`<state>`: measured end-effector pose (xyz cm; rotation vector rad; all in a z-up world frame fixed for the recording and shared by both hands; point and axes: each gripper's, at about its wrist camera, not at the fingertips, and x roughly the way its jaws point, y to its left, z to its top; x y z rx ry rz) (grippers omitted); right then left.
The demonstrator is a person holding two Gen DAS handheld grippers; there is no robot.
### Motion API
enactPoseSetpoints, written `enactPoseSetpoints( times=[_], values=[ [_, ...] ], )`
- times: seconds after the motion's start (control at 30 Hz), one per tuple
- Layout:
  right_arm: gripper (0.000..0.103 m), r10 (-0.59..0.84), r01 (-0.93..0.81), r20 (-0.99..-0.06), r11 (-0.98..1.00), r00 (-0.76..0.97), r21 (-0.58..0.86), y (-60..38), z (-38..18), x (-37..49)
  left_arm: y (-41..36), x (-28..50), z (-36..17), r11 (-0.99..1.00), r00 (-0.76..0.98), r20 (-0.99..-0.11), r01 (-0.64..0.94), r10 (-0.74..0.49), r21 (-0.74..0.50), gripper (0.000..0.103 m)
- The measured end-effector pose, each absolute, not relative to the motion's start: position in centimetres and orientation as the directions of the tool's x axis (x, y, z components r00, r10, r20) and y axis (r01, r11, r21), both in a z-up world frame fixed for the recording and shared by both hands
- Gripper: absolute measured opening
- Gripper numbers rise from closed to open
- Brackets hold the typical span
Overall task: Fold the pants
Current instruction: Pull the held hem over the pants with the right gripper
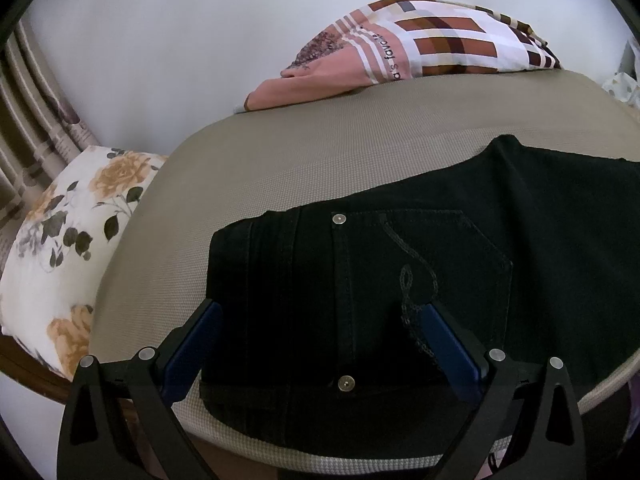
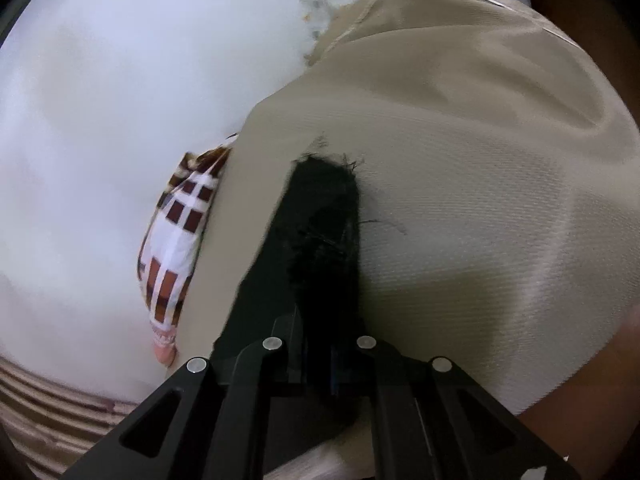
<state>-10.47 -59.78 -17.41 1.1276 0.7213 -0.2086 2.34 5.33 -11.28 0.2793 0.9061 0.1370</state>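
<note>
Black jeans (image 1: pixel 400 260) lie flat on a tan woven mattress (image 1: pixel 320 152), back pocket and rivets facing up, waistband toward the near edge. My left gripper (image 1: pixel 320 306) hovers open over the waist area; its blue pads (image 1: pixel 192 356) stand wide apart on either side of the pocket seam and nothing is pinched between them. In the right wrist view, a frayed black leg end (image 2: pixel 320 208) of the jeans rises off the mattress (image 2: pixel 460 160). My right gripper (image 2: pixel 324 312) is shut on it, and the cloth hides the fingertips.
A floral pillow (image 1: pixel 60 240) leans at the mattress's left edge. A checked pink and brown pillow (image 1: pixel 420 48) lies at the far side against a white wall, and the checked pillow (image 2: pixel 176 240) also shows left of the raised leg. Striped fabric (image 1: pixel 24 92) hangs at far left.
</note>
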Motion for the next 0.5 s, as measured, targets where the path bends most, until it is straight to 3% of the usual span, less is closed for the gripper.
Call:
enactPoseSetpoints(
  times=[0.5],
  values=[
    [0.007, 0.358, 0.367, -0.57, 0.495, 0.74, 0.787, -52.3, -15.3, -5.6, 5.6, 2.3, -11.4, 0.956, 0.608, -0.758, -0.008, 0.237, 0.293, 0.099]
  ],
)
